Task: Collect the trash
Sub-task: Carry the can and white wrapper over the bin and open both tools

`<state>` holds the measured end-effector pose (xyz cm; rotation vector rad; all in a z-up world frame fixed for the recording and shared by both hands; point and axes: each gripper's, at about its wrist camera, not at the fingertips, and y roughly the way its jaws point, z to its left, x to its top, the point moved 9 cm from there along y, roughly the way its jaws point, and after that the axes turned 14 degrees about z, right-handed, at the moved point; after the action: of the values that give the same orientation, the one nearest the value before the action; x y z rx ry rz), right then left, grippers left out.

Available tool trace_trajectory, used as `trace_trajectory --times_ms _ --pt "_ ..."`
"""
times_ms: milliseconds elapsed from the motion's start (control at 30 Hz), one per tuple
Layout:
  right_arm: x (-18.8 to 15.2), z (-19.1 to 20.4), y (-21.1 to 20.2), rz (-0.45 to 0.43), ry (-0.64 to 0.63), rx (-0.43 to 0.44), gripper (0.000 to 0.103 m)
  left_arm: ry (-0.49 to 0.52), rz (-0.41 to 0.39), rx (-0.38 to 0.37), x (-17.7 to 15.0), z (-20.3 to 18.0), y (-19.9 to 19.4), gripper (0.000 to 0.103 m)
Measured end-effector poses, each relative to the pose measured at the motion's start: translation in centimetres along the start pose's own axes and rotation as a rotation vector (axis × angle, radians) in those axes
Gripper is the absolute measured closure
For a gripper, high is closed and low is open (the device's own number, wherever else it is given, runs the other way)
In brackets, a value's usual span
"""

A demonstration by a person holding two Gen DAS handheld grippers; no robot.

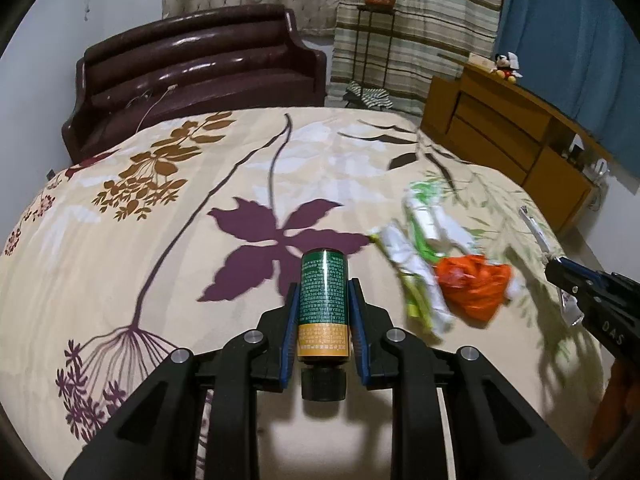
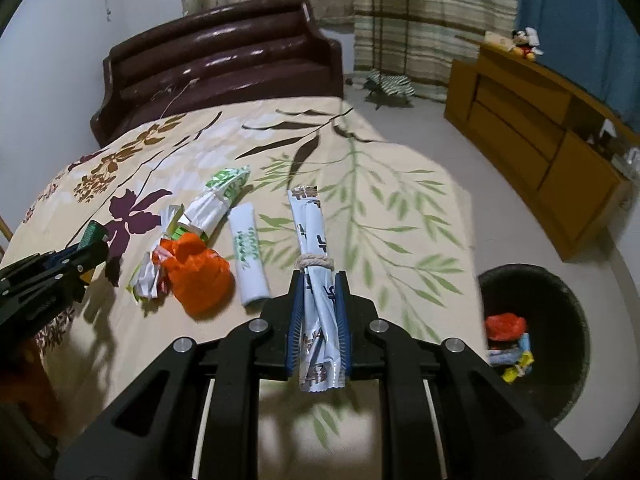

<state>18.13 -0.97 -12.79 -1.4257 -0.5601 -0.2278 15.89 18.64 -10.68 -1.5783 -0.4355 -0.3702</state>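
While the left gripper [image 1: 324,312] clamps a green-and-yellow bottle [image 1: 324,304] above the floral bedspread [image 1: 160,240], the right gripper [image 2: 319,308] pinches a silver wrapper tied with twine [image 2: 314,264]. On the bed between them lie an orange plastic bag [image 2: 198,276], crumpled green-and-white wrappers [image 2: 212,208] and a white tube [image 2: 250,256]. A dark bin [image 2: 560,300] holding trash stands on the floor to the right, near a wooden dresser [image 2: 540,128].

Blurred by motion: crumpled white-and-green paper wrappers [image 1: 416,248] and orange plastic bag [image 1: 472,284] on the bed, far right. Cut off at the right edge: round black trash bin [image 2: 560,292]; contents half hidden by bedding.
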Motion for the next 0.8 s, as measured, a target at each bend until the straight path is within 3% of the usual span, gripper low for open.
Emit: trace_trajectory --times_ms 400,800 --pt "-3.1 -7.0 -6.1 -0.123 0.098 -0.108 0.087 0.096 -0.070 -0.083 0.0 -9.2 -2.8 0.079" --pt "-6.0 -16.0 -8.9 -0.174 0.225 -0.225 0.087 0.234 -0.100 -0.159 -0.1 -20.6 -3.1 0.079"
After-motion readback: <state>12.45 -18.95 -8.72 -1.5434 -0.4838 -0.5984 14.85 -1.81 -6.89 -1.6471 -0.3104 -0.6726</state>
